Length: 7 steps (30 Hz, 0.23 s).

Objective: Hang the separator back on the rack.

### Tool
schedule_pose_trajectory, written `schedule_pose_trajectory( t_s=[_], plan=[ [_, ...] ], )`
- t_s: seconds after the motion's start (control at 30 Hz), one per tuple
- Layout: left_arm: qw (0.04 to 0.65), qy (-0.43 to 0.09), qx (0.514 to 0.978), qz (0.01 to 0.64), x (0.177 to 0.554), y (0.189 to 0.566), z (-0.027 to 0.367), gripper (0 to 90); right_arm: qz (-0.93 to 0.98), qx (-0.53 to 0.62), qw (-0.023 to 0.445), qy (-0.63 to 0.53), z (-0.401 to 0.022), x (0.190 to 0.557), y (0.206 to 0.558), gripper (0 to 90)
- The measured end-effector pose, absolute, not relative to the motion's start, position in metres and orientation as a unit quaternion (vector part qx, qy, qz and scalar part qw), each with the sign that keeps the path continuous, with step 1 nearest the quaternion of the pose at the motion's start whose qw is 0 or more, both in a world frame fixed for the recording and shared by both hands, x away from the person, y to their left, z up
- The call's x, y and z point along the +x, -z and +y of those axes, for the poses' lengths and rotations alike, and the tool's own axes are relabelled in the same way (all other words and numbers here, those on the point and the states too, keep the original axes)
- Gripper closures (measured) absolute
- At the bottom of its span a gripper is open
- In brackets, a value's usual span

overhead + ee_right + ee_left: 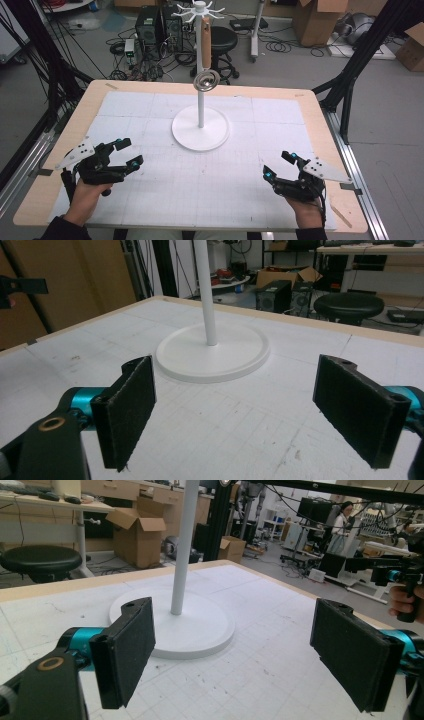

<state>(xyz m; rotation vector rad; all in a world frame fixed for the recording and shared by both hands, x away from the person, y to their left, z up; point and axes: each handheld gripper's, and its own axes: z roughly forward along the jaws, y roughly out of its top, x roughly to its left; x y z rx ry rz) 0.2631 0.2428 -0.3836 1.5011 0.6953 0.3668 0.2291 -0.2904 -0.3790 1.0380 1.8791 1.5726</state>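
A white stand (200, 95) with a round base (200, 134) rises from the middle of the table, topped by a ring of hooks (199, 10). A ladle with a wooden handle (206, 42) and a shiny metal bowl (206, 80) hangs from one hook. My left gripper (128, 152) rests open near the table's front left, nothing between its jaws. My right gripper (278, 164) rests open at the front right, also holding nothing. The left gripper view shows the stand's pole (183, 545) and base (200, 630) ahead. In the right gripper view, the base (212, 357) lies ahead between the jaws.
A white gridded mat (200, 165) covers the wooden table (320, 120). Behind the table stand a black stool (222, 42), computer cases (150, 25), loose cables and cardboard boxes (315, 20). Black frame legs (360, 55) flank the table.
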Motion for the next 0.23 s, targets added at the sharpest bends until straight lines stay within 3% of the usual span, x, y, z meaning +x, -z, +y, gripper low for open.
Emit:
schedule_pose_trajectory(
  t_s=[0.23],
  plan=[
    [0.661,-0.162,0.664,0.31,0.2639,0.3841,0.2431,18.5,0.688,0.377,0.239,-0.573,-0.2905,0.2295,0.3792,16.3]
  ],
)
